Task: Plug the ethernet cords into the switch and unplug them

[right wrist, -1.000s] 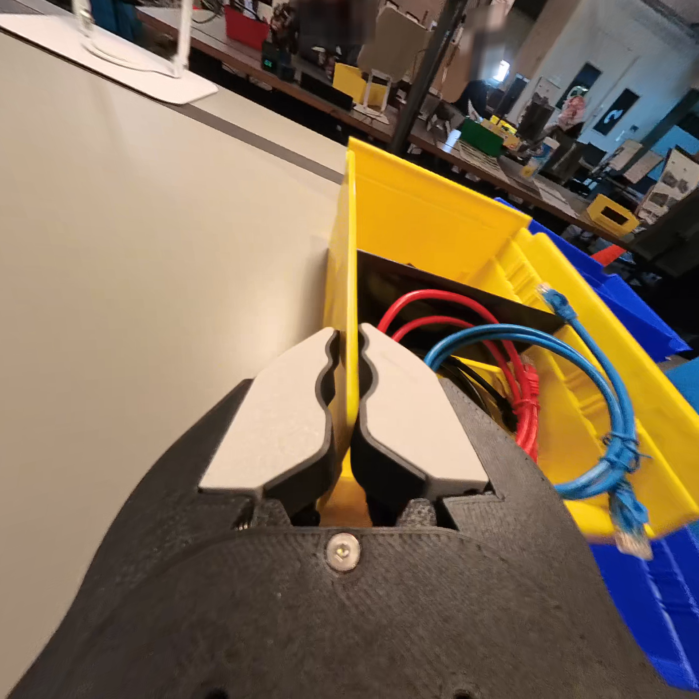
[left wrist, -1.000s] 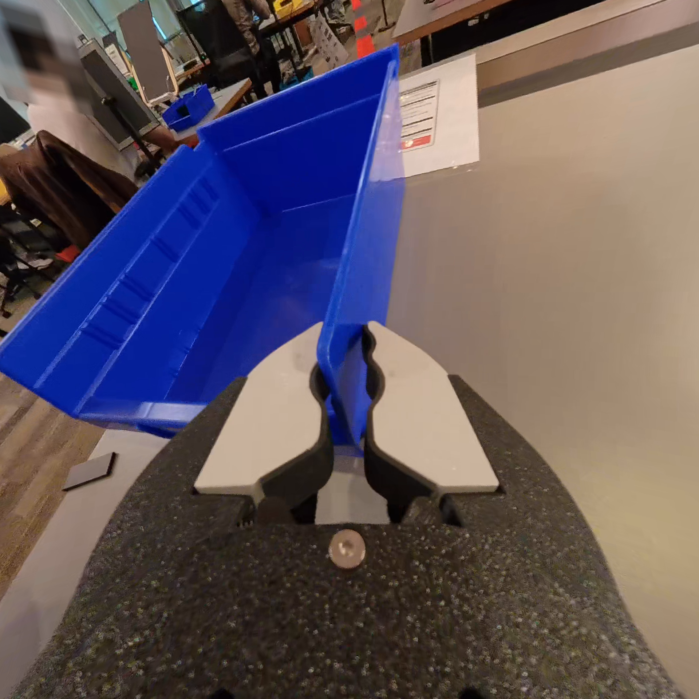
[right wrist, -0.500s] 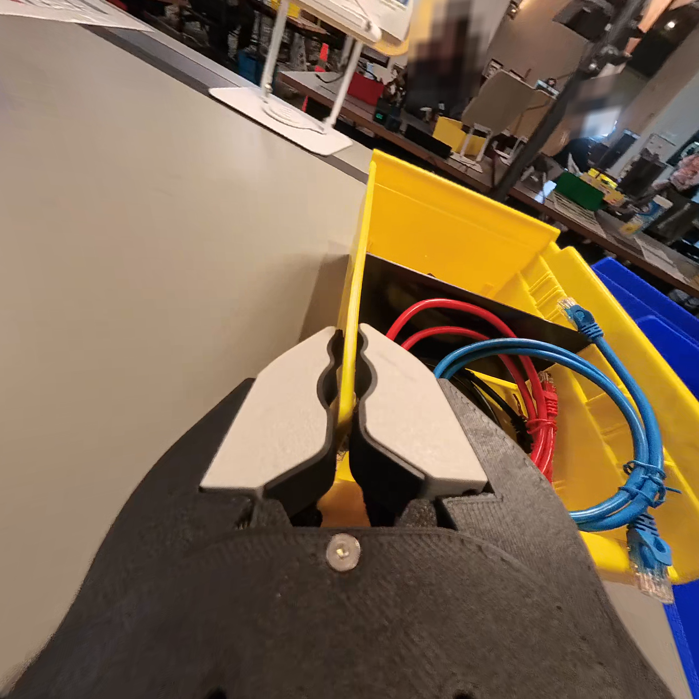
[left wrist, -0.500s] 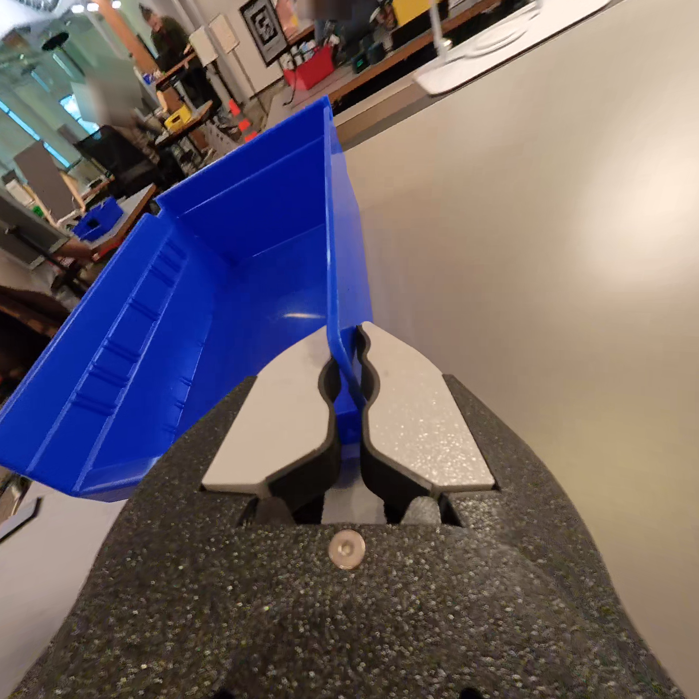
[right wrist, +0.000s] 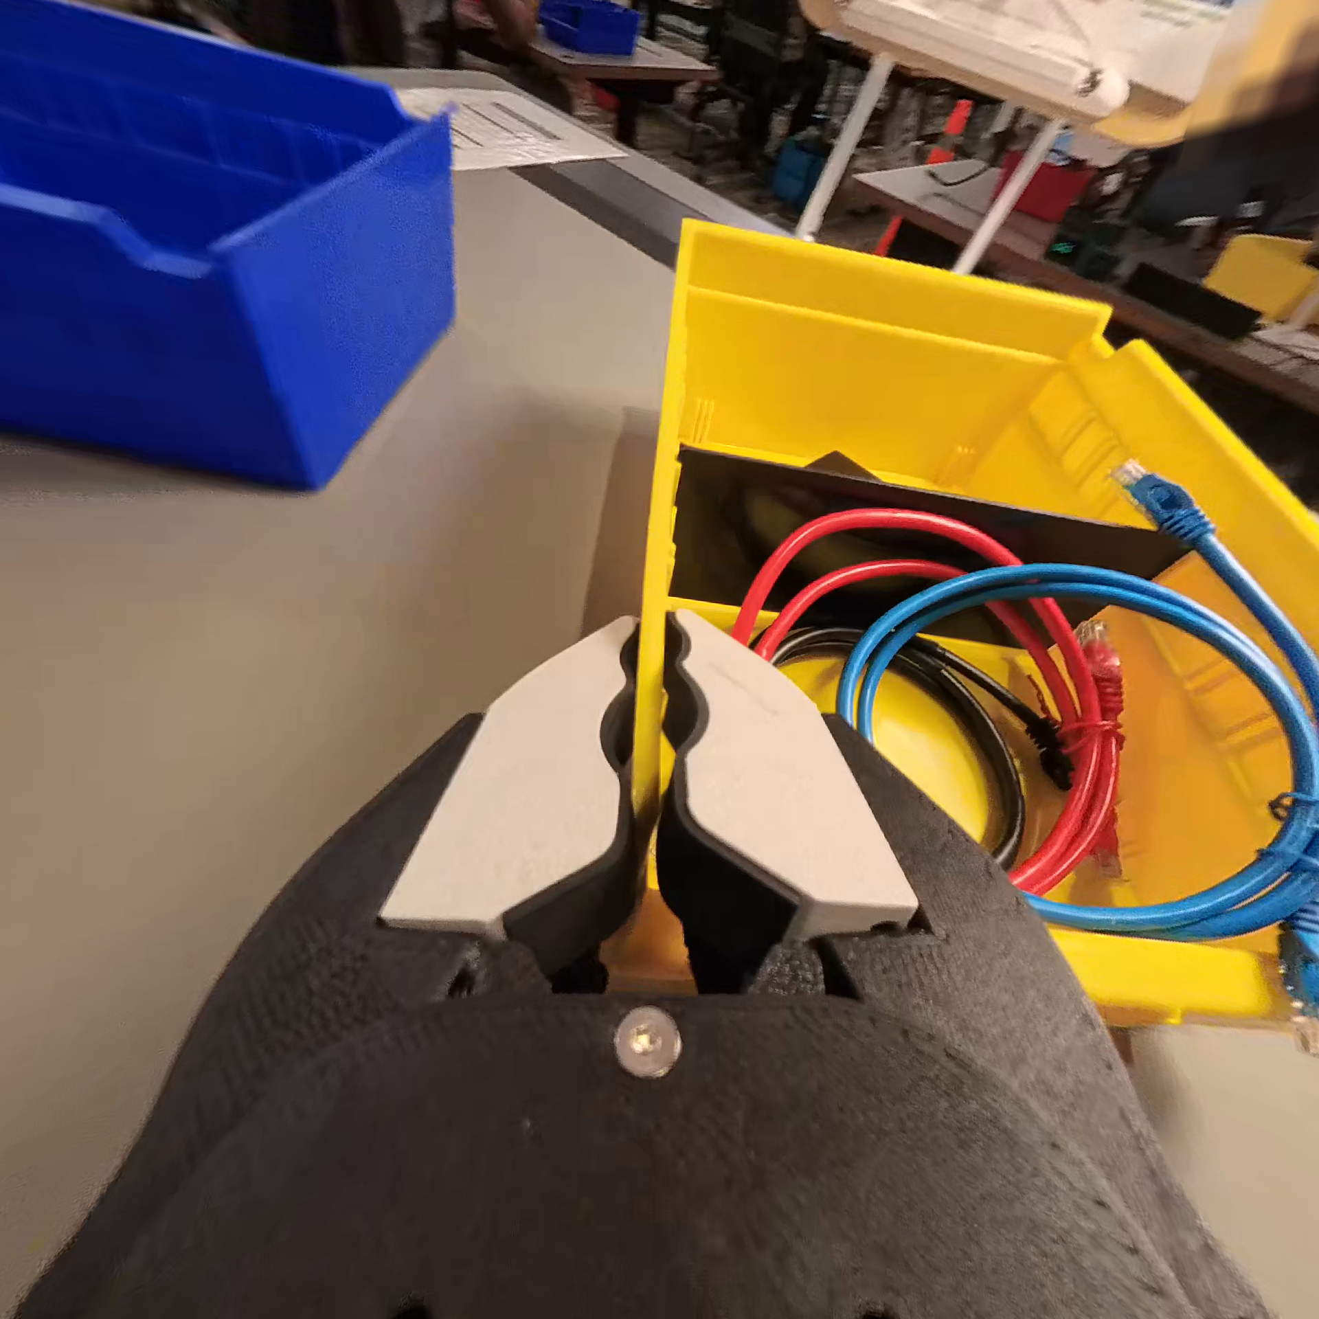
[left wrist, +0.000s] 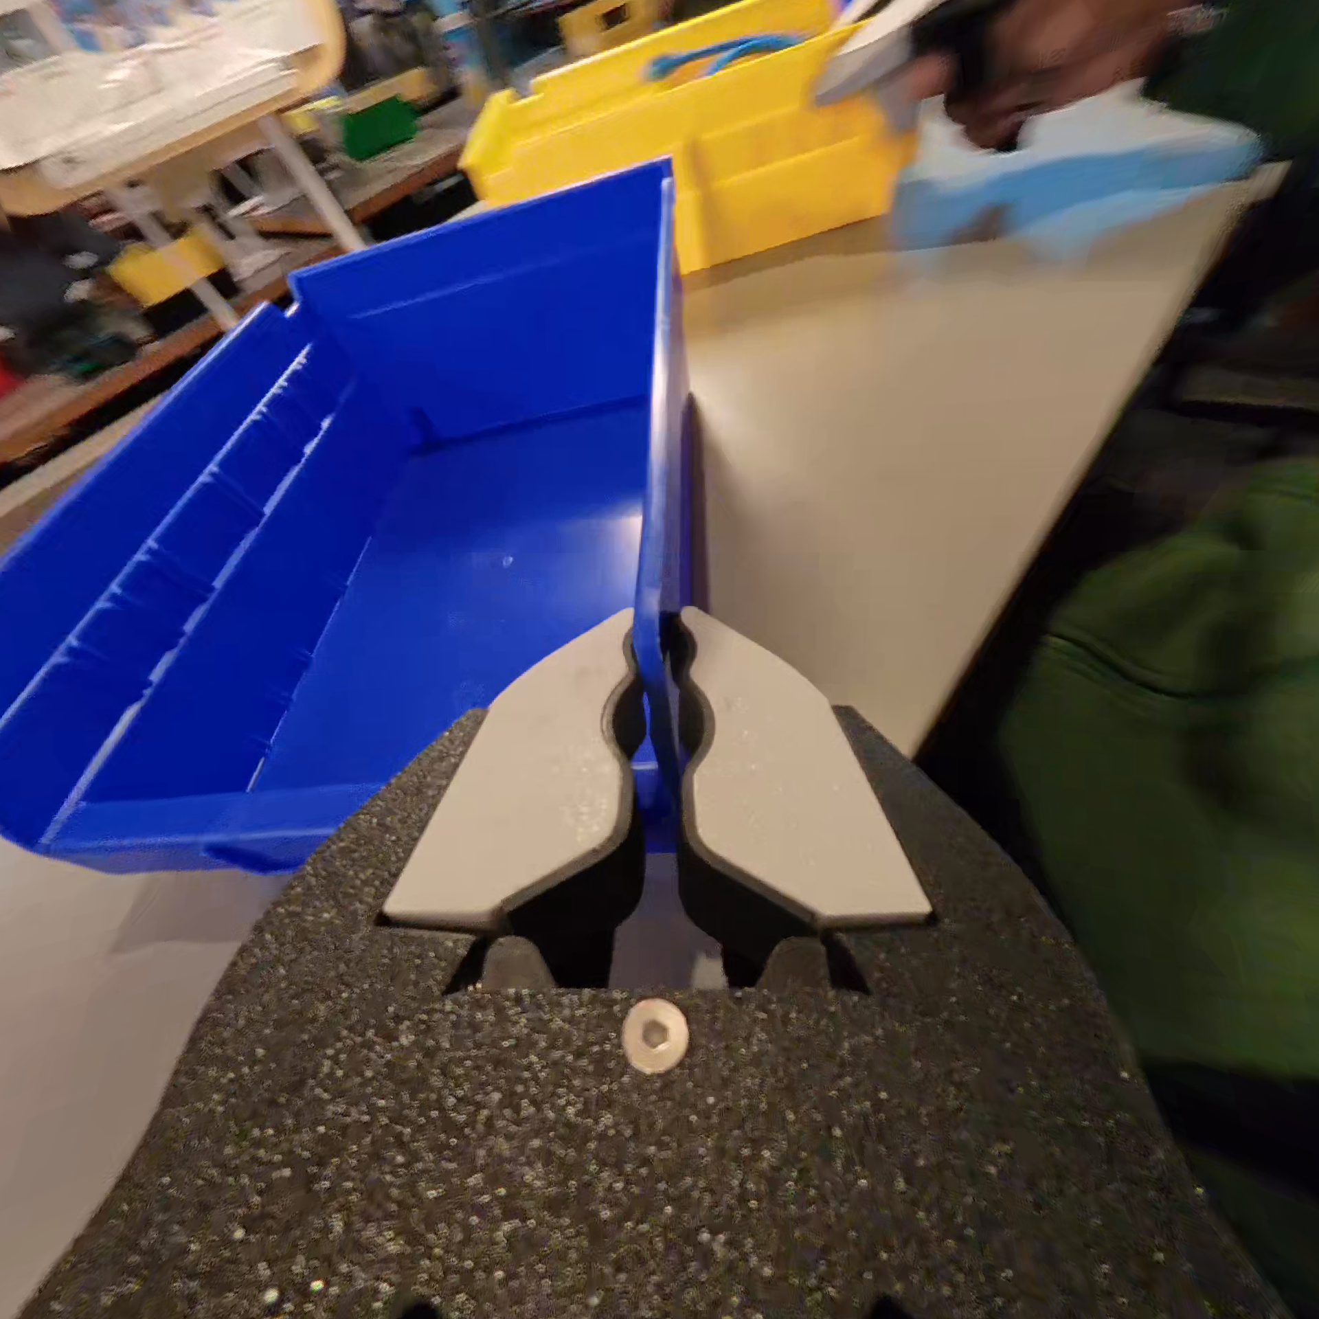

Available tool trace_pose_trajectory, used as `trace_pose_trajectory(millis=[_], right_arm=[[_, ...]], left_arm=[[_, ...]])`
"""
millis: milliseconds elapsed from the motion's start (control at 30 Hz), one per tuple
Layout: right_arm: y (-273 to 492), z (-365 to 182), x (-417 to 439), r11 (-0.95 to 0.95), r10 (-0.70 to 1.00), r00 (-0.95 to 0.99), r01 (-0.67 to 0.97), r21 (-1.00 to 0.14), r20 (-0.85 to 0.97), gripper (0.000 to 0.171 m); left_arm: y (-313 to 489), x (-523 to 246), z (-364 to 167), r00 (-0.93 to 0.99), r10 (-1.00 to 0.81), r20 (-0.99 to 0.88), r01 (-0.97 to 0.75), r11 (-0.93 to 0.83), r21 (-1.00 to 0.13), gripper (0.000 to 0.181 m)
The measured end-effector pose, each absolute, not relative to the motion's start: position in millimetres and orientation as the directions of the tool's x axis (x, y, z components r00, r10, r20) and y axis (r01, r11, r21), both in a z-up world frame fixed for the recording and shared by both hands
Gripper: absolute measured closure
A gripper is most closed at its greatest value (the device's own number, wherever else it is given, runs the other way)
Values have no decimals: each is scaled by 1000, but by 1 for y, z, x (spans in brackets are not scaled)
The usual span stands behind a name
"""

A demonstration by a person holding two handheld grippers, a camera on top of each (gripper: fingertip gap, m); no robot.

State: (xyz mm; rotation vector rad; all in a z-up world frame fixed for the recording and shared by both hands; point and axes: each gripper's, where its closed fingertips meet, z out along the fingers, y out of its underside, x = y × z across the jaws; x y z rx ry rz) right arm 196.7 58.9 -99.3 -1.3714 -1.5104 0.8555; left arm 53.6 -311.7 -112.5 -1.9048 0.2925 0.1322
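Grey table: left gripper clamps blue bin wall; right gripper clamps yellow bin wall, red cord and blue cord inside.

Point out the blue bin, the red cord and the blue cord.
blue bin (left wrist: 499, 571), left wrist view, on its inside floor.
red cord (right wrist: 892, 524), right wrist view, top of its loop.
blue cord (right wrist: 1070, 582), right wrist view, top of its loop.

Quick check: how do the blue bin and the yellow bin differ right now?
The blue bin looks empty; the yellow bin holds coiled red, blue and black cables behind a black divider. The left gripper clamps the blue bin's side wall, the right gripper the yellow bin's. Both are open-topped plastic bins over the grey table.
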Motion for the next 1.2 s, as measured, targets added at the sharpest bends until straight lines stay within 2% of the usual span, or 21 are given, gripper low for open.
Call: trace_pose_trajectory(millis=[167, 300, 533, 633, 700, 767, 867, 1000, 1133, 1200], right_arm=[[43, -99, 168, 128, 985, -155, 341, -931, 78, 168], [16, -99, 144, 156, 957, -284, 322, -934, 62, 168], [-32, -99, 100, 190, 886, -462, 291, -938, 36, 168], [-19, -94, 92, 224, 919, -379, 275, -935, 109, 153], [0, -83, 100, 214, 947, -290, 245, -946, 140, 146], [25, -68, 117, 189, 971, -189, 227, -955, 147, 136], [51, -38, 162, 140, 990, -29, 192, -971, 137, 132], [-23, -5, 239, 221, 970, -138, 143, -965, 202, 125], [-125, -24, 291, 461, 869, -333, 277, -843, 366, 120], [-164, -33, 301, 544, 816, -411, 306, -781, 407, 116]], left_arm=[[-343, 84, -112, 887, -427, -175, -290, -221, -931, 175], [-354, 105, -112, 794, -587, -158, -315, -174, -933, 175], [-339, 127, -112, 691, -714, -115, -328, -168, -929, 176], [-336, 130, -112, 683, -722, -115, -333, -167, -928, 176], [-336, 128, -110, 700, -705, -118, -317, -158, -935, 173], [-340, 127, -100, 719, -689, -92, -254, -136, -958, 150], [-351, 127, -76, 737, -673, -62, -158, -83, -984, 136], [-343, 97, -33, 862, -506, -27, -61, -50, -997, 129], [-280, 10, -4, 981, -70, 182, 166, -194, -967, 118], [-242, -20, -2, 973, 48, 225, 230, -256, -939, 117]])
